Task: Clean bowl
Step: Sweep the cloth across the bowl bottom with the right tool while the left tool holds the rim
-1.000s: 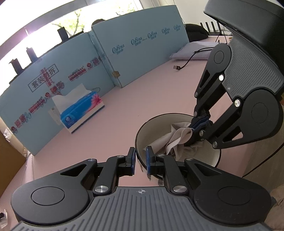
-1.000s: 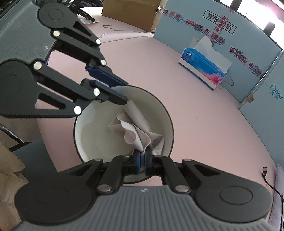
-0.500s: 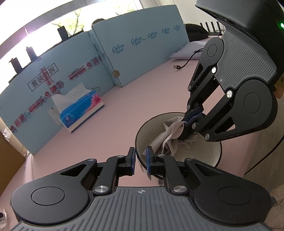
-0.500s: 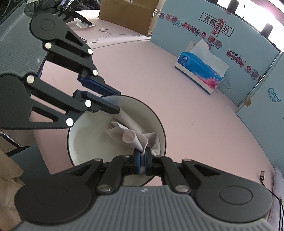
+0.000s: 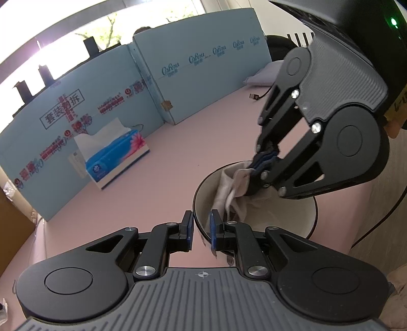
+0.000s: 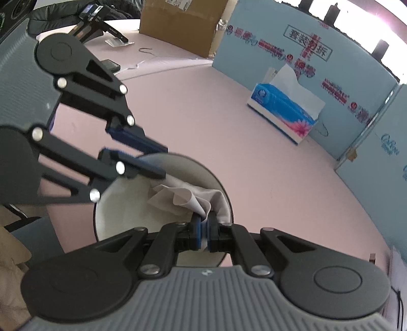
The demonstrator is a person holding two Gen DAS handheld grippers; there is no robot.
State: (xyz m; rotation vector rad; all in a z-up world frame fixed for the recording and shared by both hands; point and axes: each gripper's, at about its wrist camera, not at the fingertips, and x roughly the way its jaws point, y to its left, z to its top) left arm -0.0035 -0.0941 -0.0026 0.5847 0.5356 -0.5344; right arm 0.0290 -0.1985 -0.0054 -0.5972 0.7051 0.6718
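A white bowl with a dark rim (image 5: 285, 216) (image 6: 119, 203) sits on the pink table. My left gripper (image 5: 201, 228) is shut on the bowl's near rim, one finger inside and one outside; it also shows in the right wrist view (image 6: 150, 160). My right gripper (image 6: 203, 228) is shut on a crumpled beige cloth (image 6: 193, 197) and presses it against the bowl's inner wall at the far rim. In the left wrist view the right gripper (image 5: 264, 163) holds the cloth (image 5: 234, 188) at the bowl's upper left rim.
A blue tissue box (image 5: 114, 157) (image 6: 282, 112) stands on the table before light blue panels (image 5: 203, 76). A cardboard box (image 6: 180, 23) and small dark devices (image 6: 101, 23) lie at the far left. A cable with a plug (image 5: 254, 96) lies at the back right.
My right gripper has dragged the cloth from the bowl's middle up and across to its far rim. The left gripper has kept its hold on the rim.
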